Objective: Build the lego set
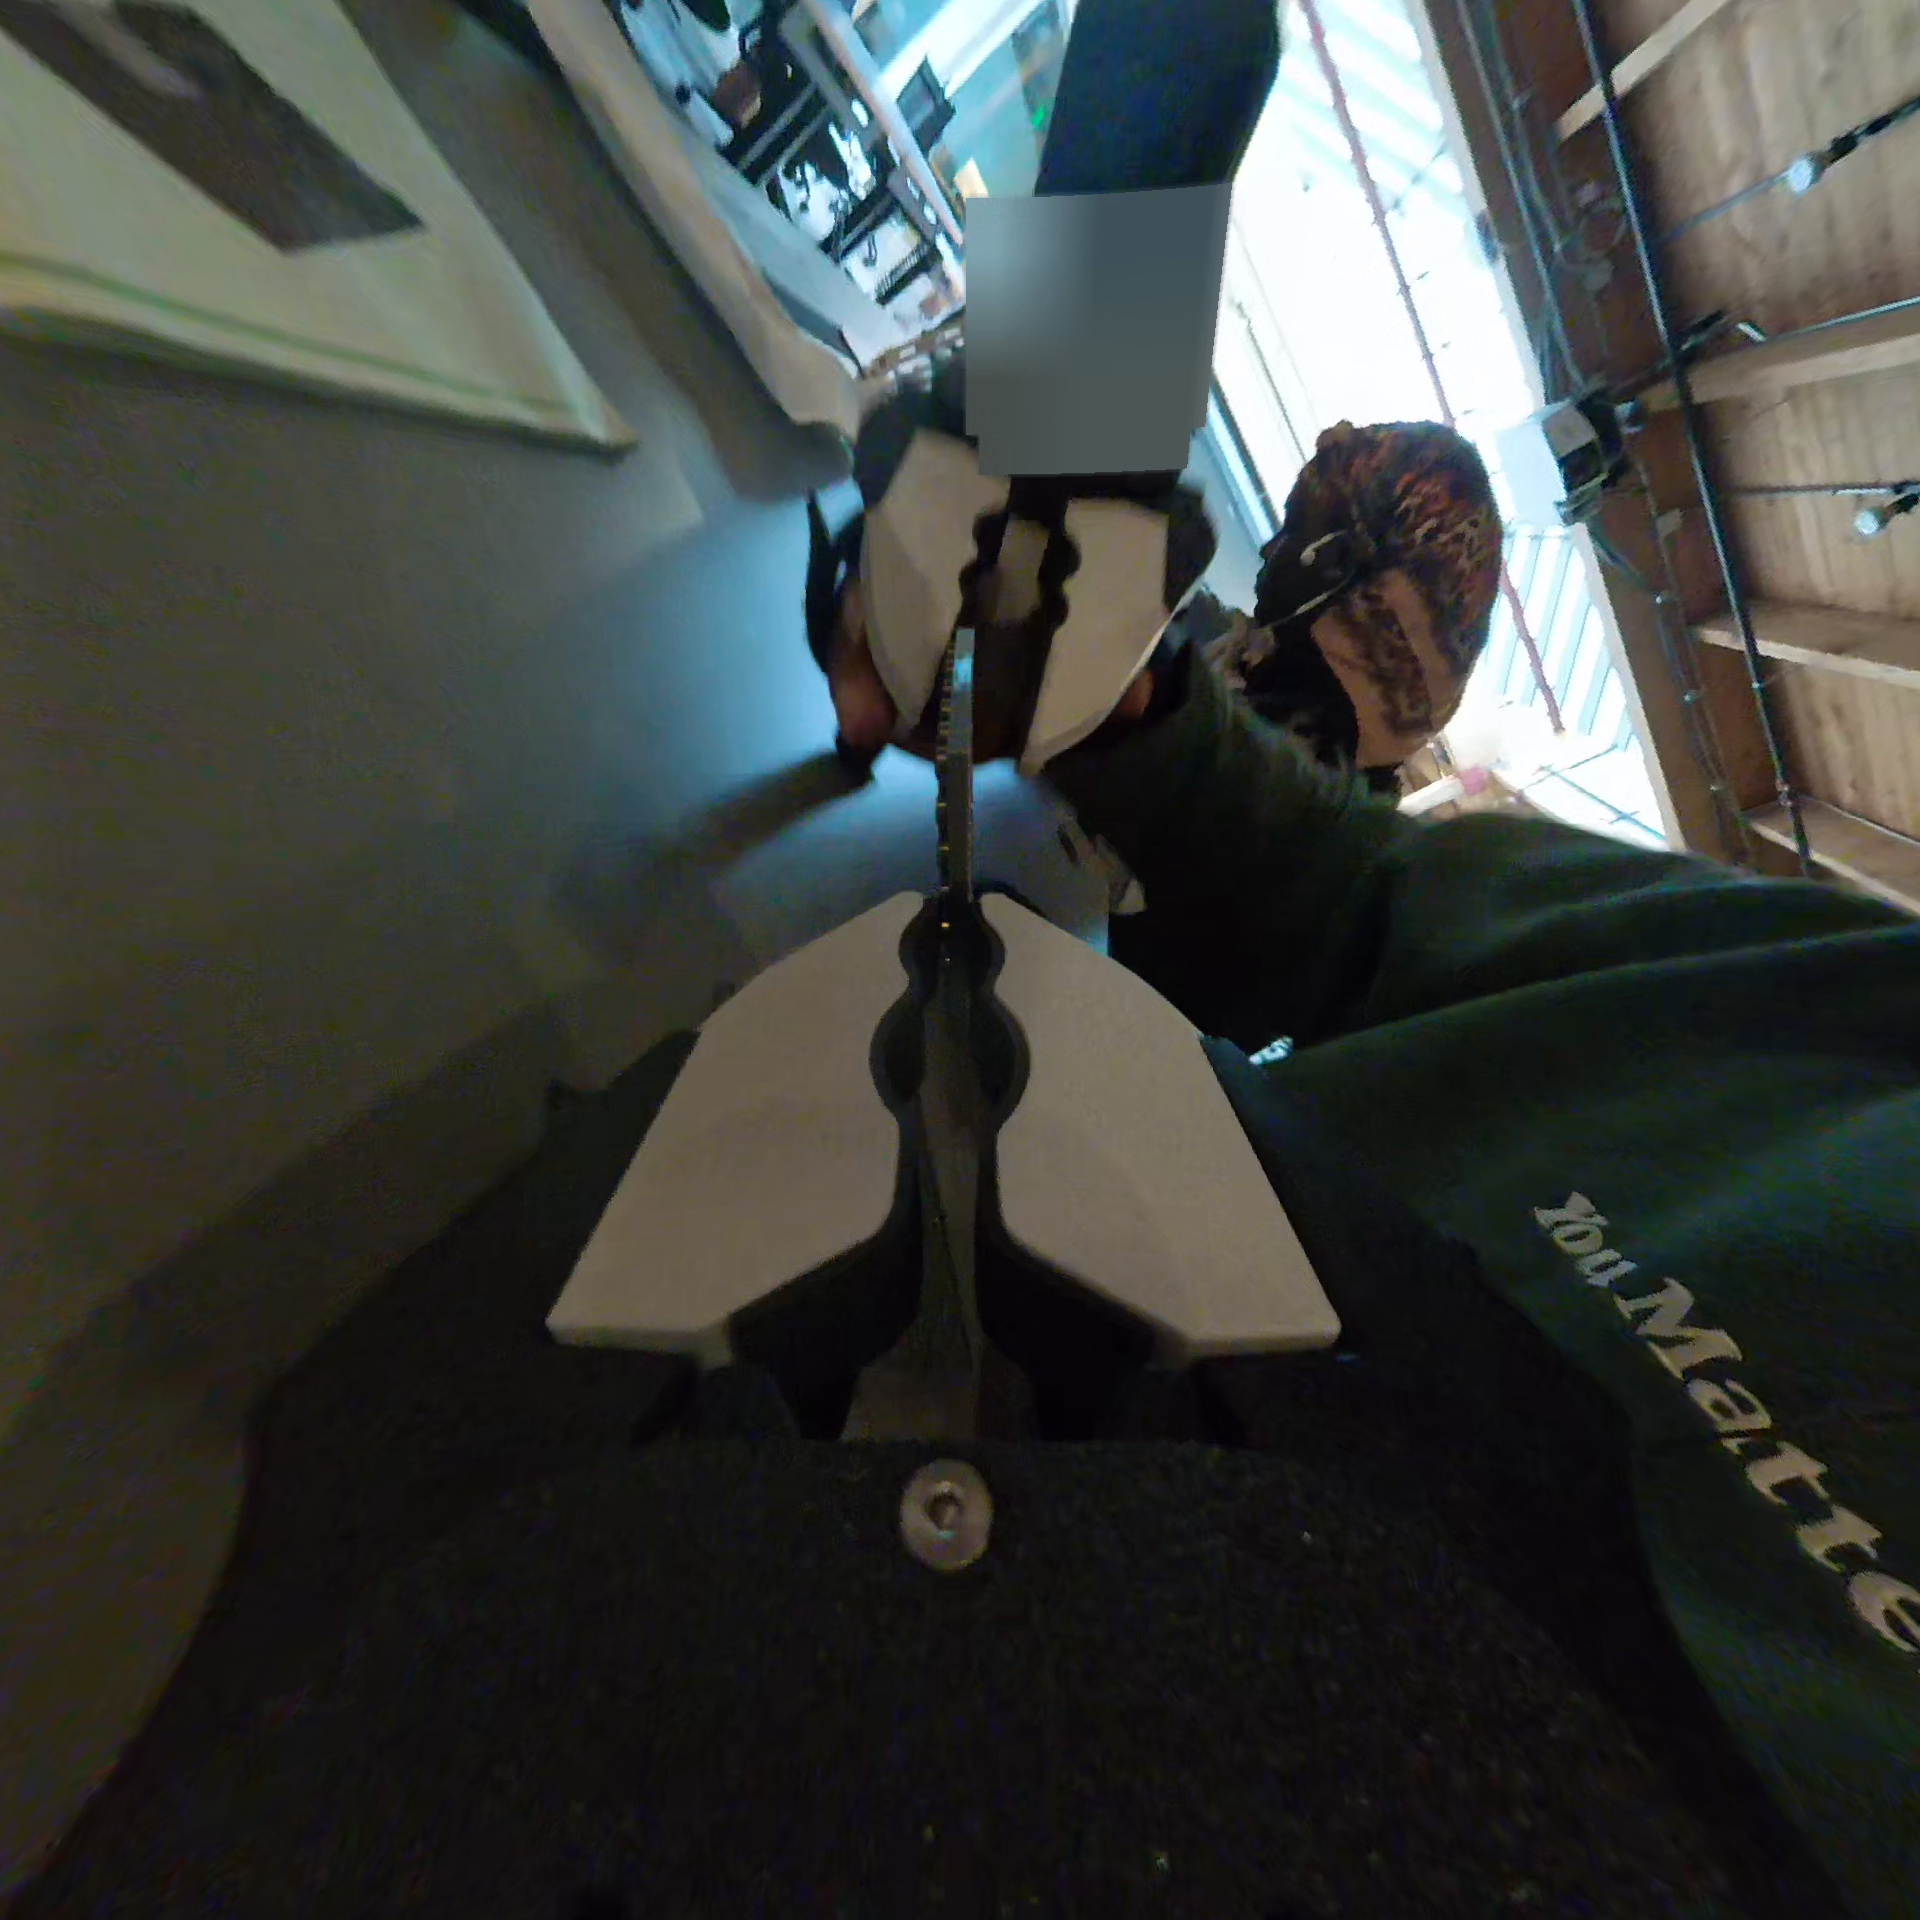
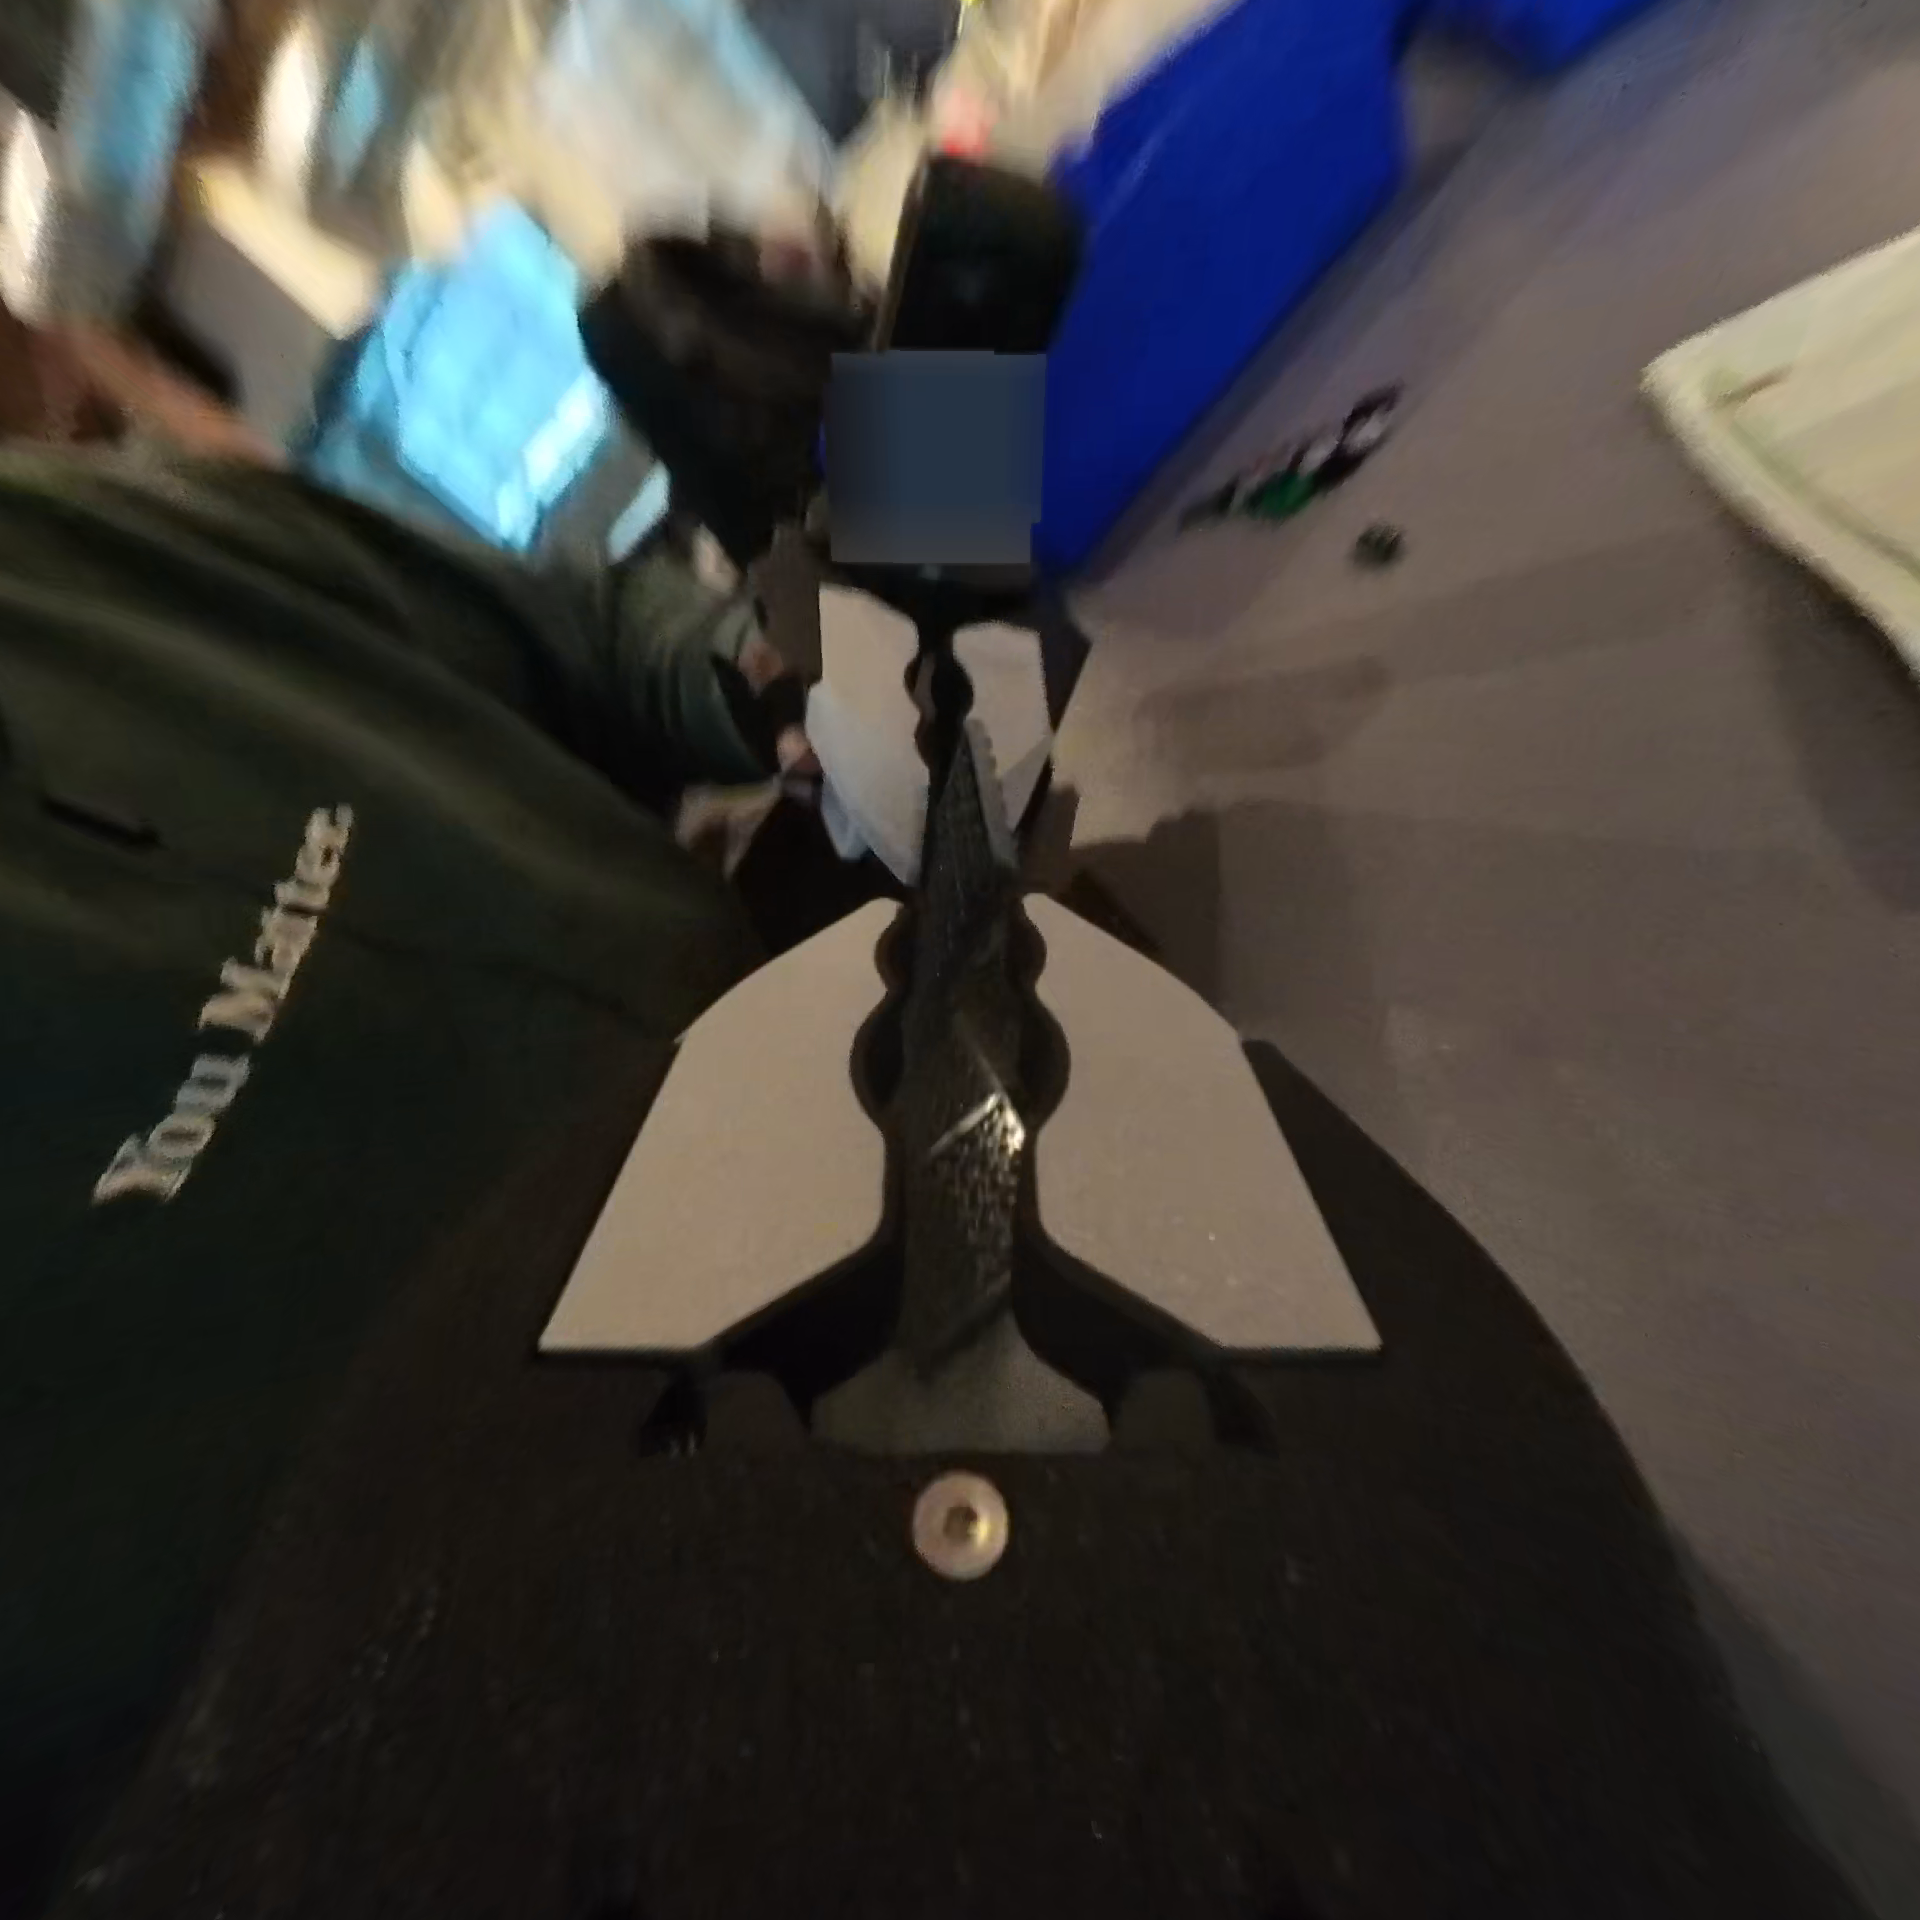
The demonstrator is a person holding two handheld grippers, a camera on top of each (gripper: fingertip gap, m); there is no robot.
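A thin dark studded lego plate [image 1: 954,790] is held edge-on in the air between both grippers. My left gripper [image 1: 951,906] is shut on one end of it. My right gripper [image 1: 1013,582] faces it from the far side, shut on the other end. In the right wrist view, which is blurred, my right gripper [image 2: 956,914] is shut on the dark plate [image 2: 966,1039], and the left gripper [image 2: 940,675] clamps its far end. Both white-faced grippers point at each other above the grey table [image 1: 312,727].
A white sheet with a dark picture [image 1: 260,260] lies on the table; it also shows in the right wrist view [image 2: 1818,468]. A blue bin [image 2: 1195,260] and a few small loose lego pieces [image 2: 1299,468] lie beyond. The person's dark green sweatshirt [image 1: 1558,1091] fills one side. Only a small space, under 4 cm, lies between the two pairs of fingers.
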